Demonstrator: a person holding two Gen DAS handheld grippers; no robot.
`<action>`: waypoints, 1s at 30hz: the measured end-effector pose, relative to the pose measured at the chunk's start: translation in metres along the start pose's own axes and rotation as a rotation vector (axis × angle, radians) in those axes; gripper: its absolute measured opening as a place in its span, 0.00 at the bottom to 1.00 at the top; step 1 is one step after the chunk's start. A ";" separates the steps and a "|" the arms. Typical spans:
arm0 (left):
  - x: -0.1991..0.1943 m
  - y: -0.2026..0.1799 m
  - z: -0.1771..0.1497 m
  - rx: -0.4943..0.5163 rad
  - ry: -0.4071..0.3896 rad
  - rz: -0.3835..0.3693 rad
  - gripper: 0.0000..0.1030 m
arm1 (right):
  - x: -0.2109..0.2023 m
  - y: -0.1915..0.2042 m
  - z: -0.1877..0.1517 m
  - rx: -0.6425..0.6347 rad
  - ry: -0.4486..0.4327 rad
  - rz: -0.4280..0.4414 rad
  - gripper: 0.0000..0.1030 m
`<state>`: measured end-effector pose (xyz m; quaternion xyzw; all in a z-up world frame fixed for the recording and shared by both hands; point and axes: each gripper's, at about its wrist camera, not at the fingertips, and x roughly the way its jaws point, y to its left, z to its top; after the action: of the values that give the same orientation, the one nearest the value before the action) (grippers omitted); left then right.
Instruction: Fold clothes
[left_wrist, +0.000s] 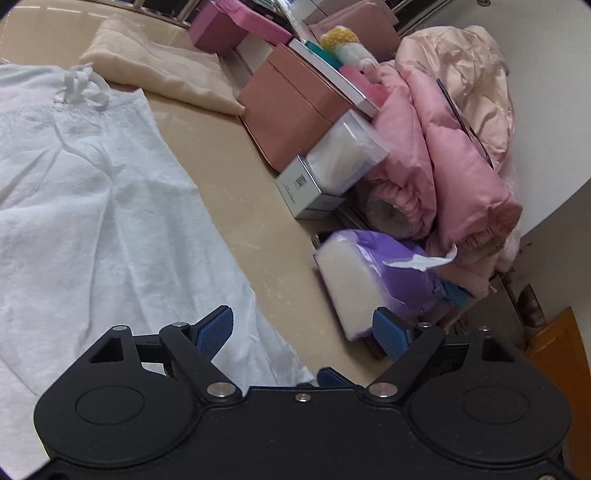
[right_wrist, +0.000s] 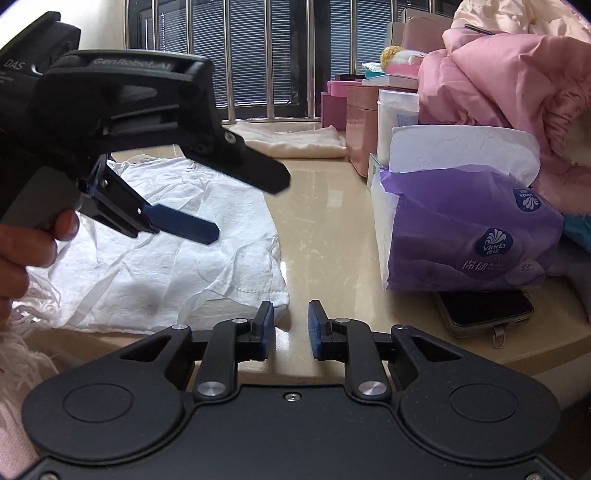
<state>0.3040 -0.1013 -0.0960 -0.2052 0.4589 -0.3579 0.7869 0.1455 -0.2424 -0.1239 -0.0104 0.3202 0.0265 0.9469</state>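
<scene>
A white drawstring garment (left_wrist: 92, 206) lies spread on the beige tabletop (left_wrist: 240, 192); it also shows in the right wrist view (right_wrist: 177, 240). My left gripper (left_wrist: 303, 332) is open wide and empty, held above the garment's right hem. In the right wrist view the left gripper (right_wrist: 243, 203) hangs above the cloth, its blue pad (right_wrist: 184, 223) clear of it. My right gripper (right_wrist: 291, 328) is open with a narrow gap, empty, just off the garment's near corner (right_wrist: 280, 299).
A folded cream cloth (left_wrist: 159, 70) lies at the far side. A purple tissue pack (right_wrist: 461, 229), pink boxes (left_wrist: 291, 114), a white box (left_wrist: 314, 184) and a pink quilted jacket (left_wrist: 450, 147) crowd the right. A phone (right_wrist: 484, 310) lies by the tissues.
</scene>
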 end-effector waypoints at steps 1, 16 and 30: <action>0.003 0.001 -0.002 -0.003 0.013 -0.009 0.77 | 0.000 -0.001 0.000 0.002 -0.001 0.002 0.21; 0.024 0.014 -0.019 -0.137 0.094 -0.152 0.76 | 0.000 -0.019 -0.004 0.211 -0.046 0.238 0.74; 0.027 0.033 -0.005 -0.242 0.134 -0.221 0.76 | 0.026 -0.043 -0.001 0.465 -0.054 0.251 0.23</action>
<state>0.3207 -0.0996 -0.1351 -0.3234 0.5248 -0.3974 0.6798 0.1684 -0.2843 -0.1401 0.2478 0.2909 0.0696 0.9215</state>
